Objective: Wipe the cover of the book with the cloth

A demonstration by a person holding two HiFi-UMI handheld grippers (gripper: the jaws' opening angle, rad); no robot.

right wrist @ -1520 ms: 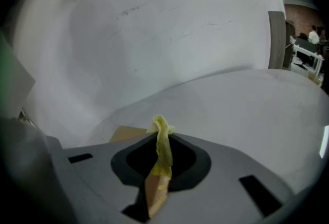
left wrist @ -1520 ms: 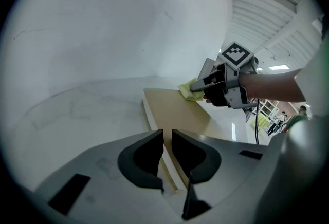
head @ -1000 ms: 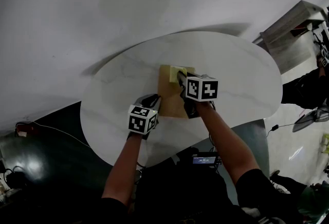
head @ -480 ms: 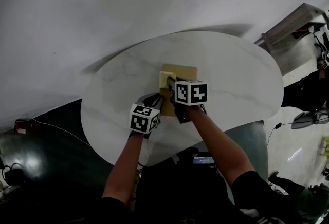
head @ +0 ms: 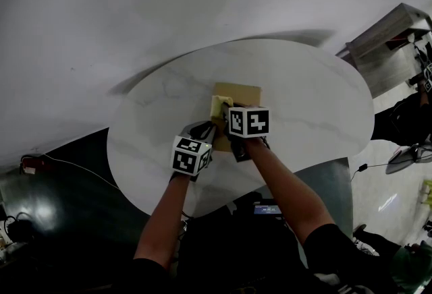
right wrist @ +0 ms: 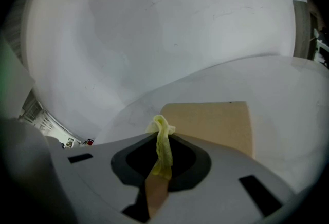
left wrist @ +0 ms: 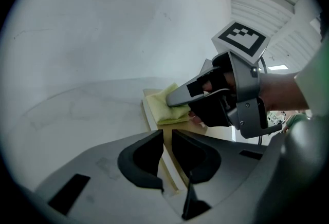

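Observation:
A tan book lies on the white marble table. My right gripper is shut on a yellow cloth and presses it on the left part of the cover. In the right gripper view the cloth stands pinched between the jaws, with the cover beyond. My left gripper is at the book's near left edge. In the left gripper view its jaws are closed on the book's edge, with the cloth and right gripper just beyond.
The round table has bare marble all round the book. A grey cabinet stands at the far right. Dark floor lies to the left with a thin cable. A small device with a lit screen sits under the near table edge.
My right gripper has slid the cloth leftward and a little nearer across the cover. The left gripper and the book have stayed in place.

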